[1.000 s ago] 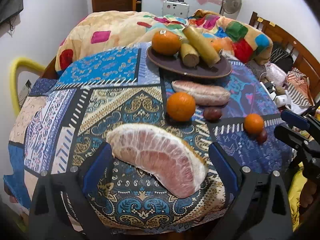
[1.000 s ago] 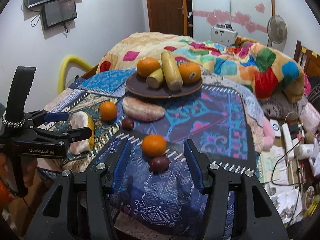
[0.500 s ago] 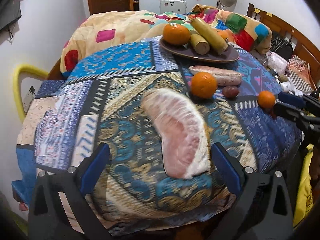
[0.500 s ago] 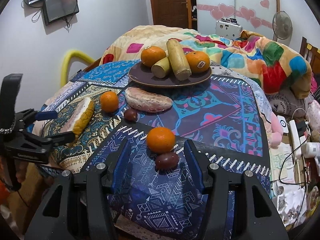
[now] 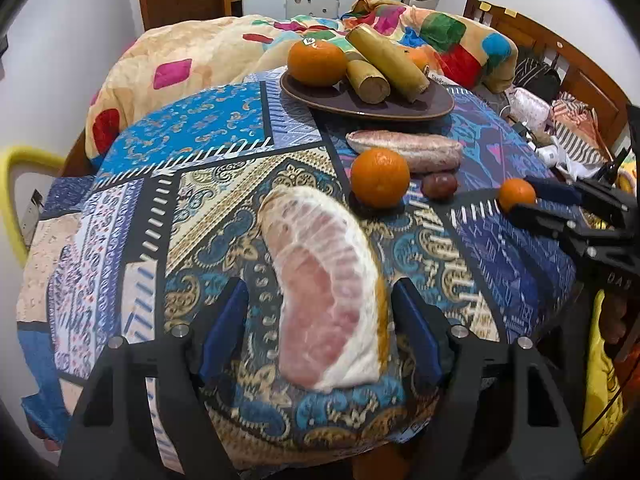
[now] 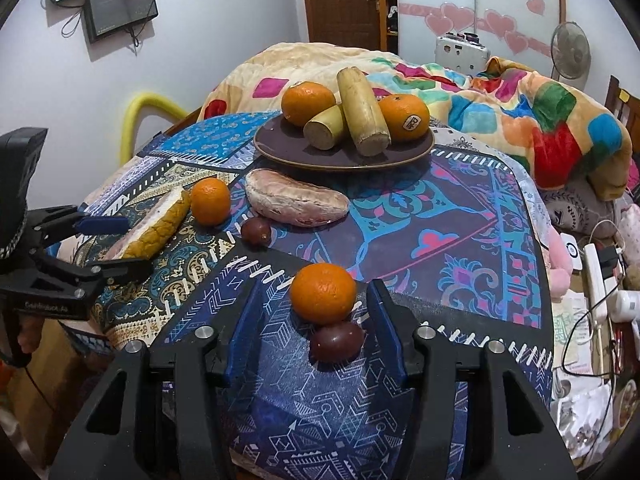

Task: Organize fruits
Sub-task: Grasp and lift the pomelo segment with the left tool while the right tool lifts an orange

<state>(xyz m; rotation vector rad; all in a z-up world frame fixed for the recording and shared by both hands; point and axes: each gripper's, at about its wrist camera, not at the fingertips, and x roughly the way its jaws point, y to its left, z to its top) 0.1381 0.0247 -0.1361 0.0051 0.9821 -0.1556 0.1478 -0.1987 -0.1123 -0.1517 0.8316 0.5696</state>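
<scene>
Purple plate (image 6: pixel 280 152) already held two oranges and two cane pieces; you closed your left gripper (image 5: pixel 320 320) around the pomelo wedge (image 5: pixel 328 292), pads not yet touching, and your right gripper (image 6: pixel 316 320) around a loose orange (image 6: pixel 323 292), several fruits still scattered.

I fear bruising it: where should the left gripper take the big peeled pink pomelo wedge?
Grip the big peeled pink pomelo wedge across its thick middle, coming from above along its length. It lies flat, lengthwise between the closing left gripper, so one pad meets the yellow rind edge, the other the curved flesh side.
</scene>
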